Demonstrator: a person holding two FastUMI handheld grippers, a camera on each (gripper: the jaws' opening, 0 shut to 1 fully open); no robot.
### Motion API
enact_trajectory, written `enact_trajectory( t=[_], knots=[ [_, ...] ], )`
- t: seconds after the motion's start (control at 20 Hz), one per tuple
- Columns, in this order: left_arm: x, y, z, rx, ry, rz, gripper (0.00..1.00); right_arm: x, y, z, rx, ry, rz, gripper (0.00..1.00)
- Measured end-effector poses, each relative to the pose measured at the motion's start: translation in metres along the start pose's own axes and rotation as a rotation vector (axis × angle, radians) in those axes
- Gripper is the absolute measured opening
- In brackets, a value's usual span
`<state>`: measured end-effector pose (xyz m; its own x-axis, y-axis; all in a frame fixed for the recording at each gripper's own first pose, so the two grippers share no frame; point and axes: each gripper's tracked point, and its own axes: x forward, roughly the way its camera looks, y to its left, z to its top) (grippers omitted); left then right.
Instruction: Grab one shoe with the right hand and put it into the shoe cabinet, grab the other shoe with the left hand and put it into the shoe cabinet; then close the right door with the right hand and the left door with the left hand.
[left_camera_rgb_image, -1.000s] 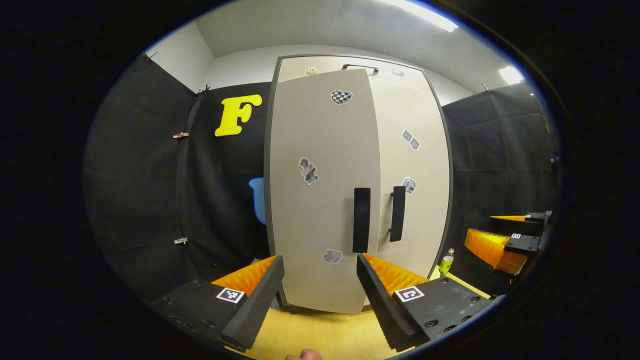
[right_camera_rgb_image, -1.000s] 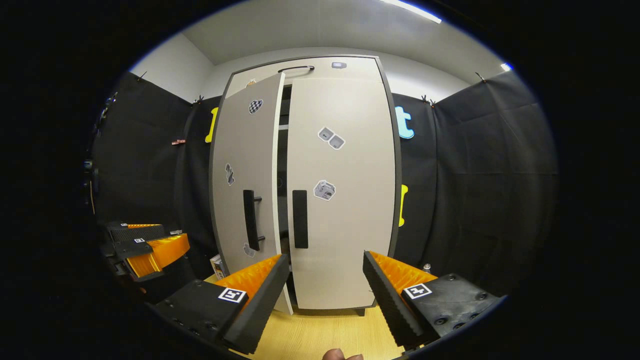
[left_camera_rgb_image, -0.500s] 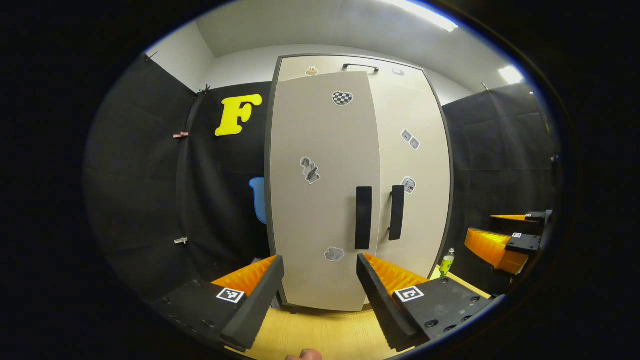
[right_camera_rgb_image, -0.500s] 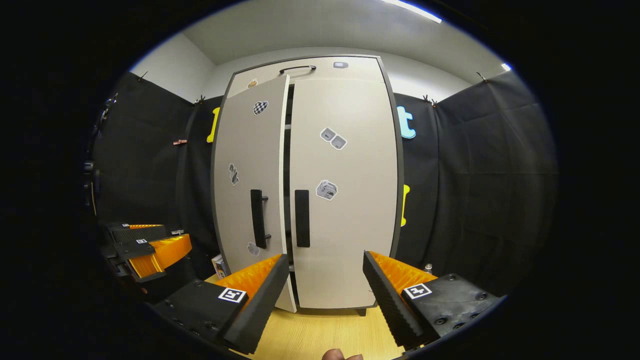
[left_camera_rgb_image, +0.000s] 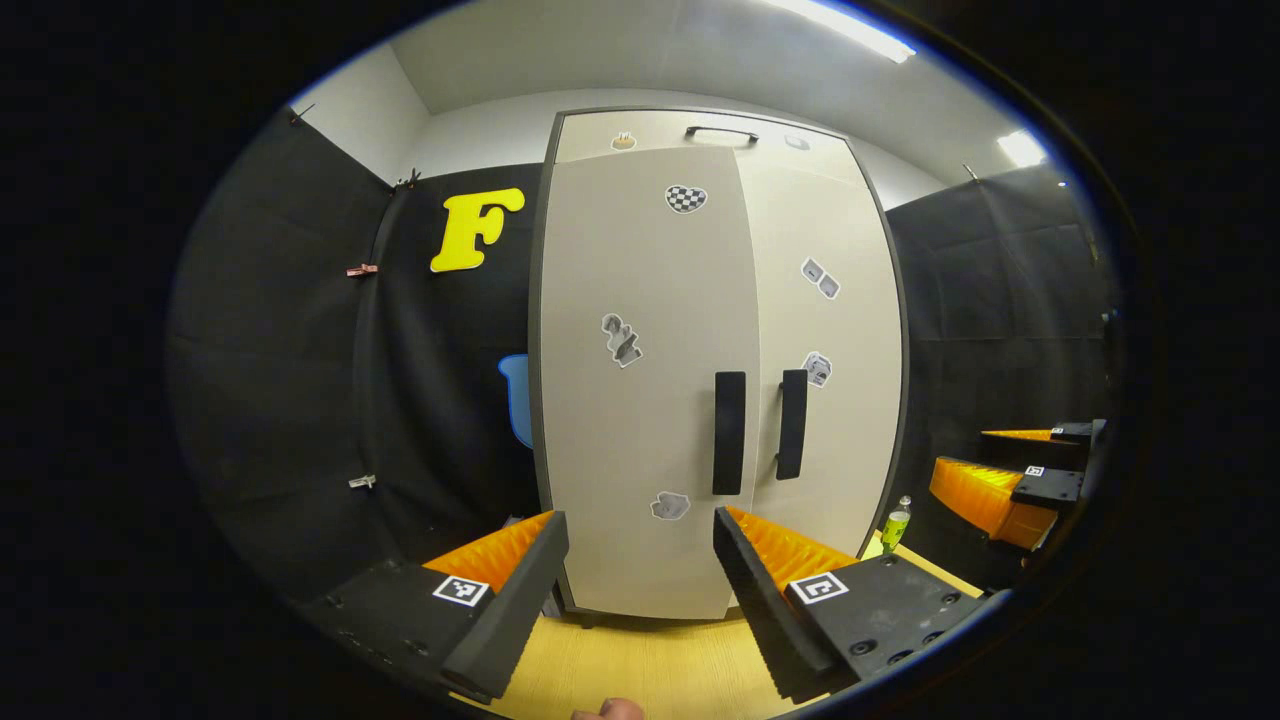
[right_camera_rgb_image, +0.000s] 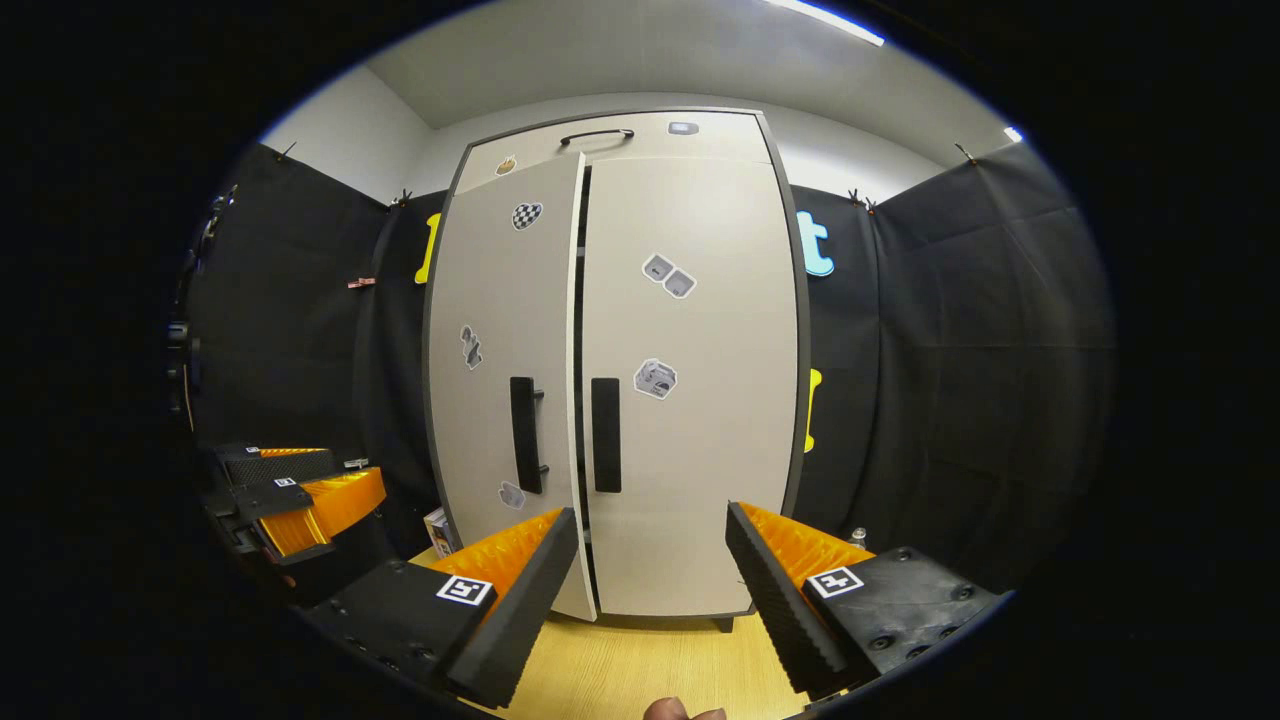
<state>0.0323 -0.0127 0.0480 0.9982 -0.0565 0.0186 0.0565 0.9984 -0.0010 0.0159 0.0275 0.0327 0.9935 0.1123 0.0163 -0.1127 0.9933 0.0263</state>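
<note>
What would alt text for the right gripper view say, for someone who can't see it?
A tall beige shoe cabinet stands ahead, its right door shut and its left door a crack ajar. The right gripper hangs open and empty in front; the left gripper is off to the side.

My left claw (left_camera_rgb_image: 640, 590) has two black wedge-shaped fingers (left_camera_rgb_image: 510, 610) with ribbed inner faces and bright orange ribbed backs. Each sits on a black block with dark screws and a small square black-and-white marker (left_camera_rgb_image: 461, 590). My right claw (right_camera_rgb_image: 650, 590) is built alike: black toothed fingers (right_camera_rgb_image: 775, 600), orange backing, a square marker (right_camera_rgb_image: 836, 581) on each black base, screws along the outer edge. A bit of my fingertip (right_camera_rgb_image: 685, 711) peeks in at the bottom.
</note>
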Motion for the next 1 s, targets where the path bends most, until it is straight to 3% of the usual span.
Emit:
enact_trajectory(
  t=[0.55, 1.0],
  knots=[
    [0.015, -0.005, -0.002, 0.018, -0.009, -0.006, 0.93, 0.012, -0.004, -0.003, -0.004, -0.010, -0.017, 0.98],
    [0.026, -0.035, -0.006, 0.040, -0.025, -0.006, 0.93, 0.027, -0.019, -0.005, 0.014, -0.032, 0.027, 0.98]
  ],
)
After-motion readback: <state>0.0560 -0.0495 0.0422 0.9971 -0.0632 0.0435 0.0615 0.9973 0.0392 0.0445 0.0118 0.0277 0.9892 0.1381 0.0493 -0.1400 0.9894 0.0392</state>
